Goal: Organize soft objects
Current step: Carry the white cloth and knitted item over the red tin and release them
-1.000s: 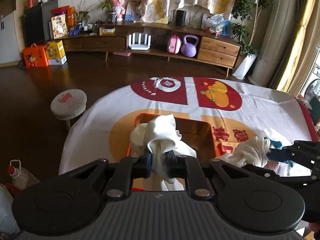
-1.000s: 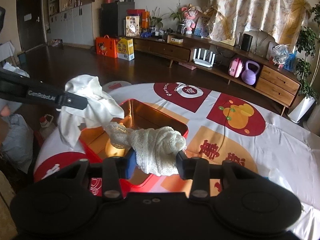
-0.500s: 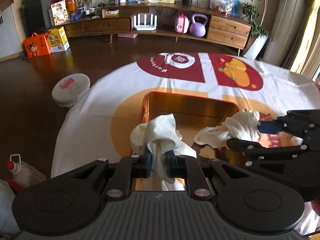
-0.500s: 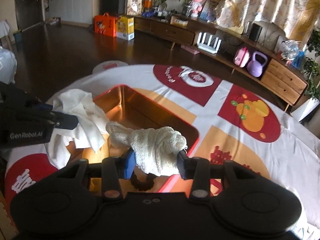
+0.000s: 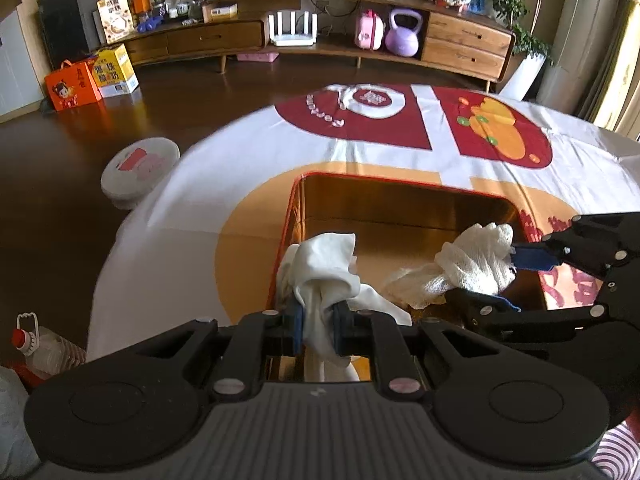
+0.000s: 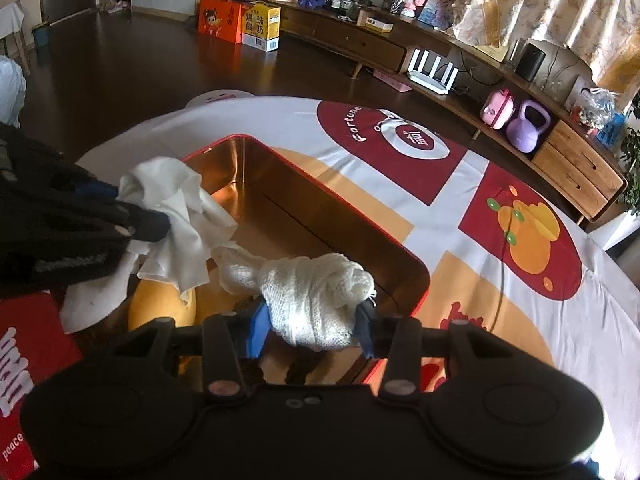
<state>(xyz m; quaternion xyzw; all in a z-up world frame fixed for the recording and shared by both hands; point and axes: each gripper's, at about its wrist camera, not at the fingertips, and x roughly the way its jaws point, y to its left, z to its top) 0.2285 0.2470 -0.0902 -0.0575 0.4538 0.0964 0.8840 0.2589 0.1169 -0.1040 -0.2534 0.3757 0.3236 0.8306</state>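
Observation:
A red tin box (image 5: 400, 190) with a gold inside stands open on the table; it also shows in the right wrist view (image 6: 420, 276). My left gripper (image 5: 317, 328) is shut on a smooth white cloth (image 5: 324, 268) and holds it over the box's near left part. My right gripper (image 6: 310, 326) is shut on a white knitted cloth (image 6: 316, 294) and holds it over the box's near right part. The knitted cloth (image 5: 476, 260) hangs into the box beside the smooth cloth (image 6: 176, 208). A yellow object (image 6: 160, 312) lies on the box floor.
The round table wears a white cloth with red and orange prints (image 5: 500, 136). A white stool (image 5: 138, 168) stands on the dark floor to the left. A plastic bottle (image 5: 44, 352) stands by the table's near left edge. A long wooden sideboard (image 5: 460, 40) runs along the far wall.
Both grippers have come down and forward over the box with their cloths. The knitted cloth moved from beside the box to inside its rim.

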